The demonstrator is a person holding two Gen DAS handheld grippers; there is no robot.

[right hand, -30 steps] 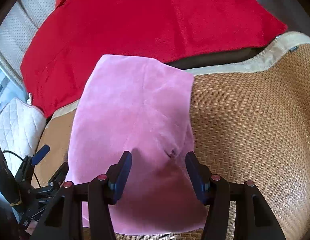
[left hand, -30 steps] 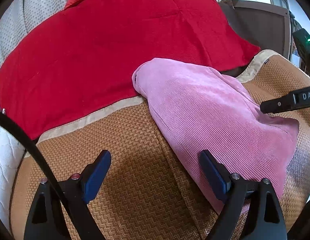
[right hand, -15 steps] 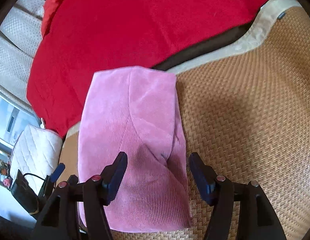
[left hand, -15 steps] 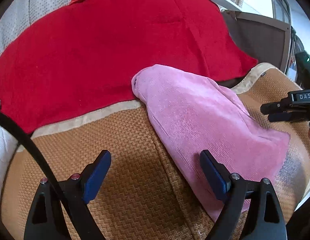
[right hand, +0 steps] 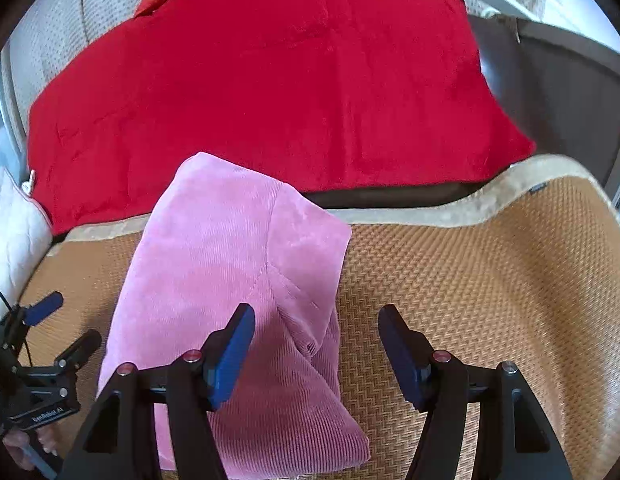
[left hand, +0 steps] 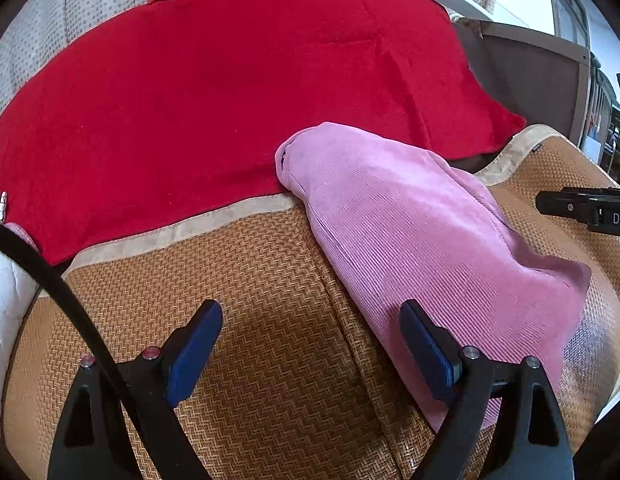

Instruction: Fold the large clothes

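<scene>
A woven tan mat [right hand: 490, 280] with a beige border is spread over the seat. A folded pink corduroy garment [right hand: 229, 264] is laid on it, far end overlapping a red blanket [right hand: 289, 80] behind.

Left gripper [left hand: 310, 354]: our jaws stand wide apart, nothing between the pads.
Right gripper [right hand: 316, 354]: our jaws have just been opening, gap between them empty.
</scene>
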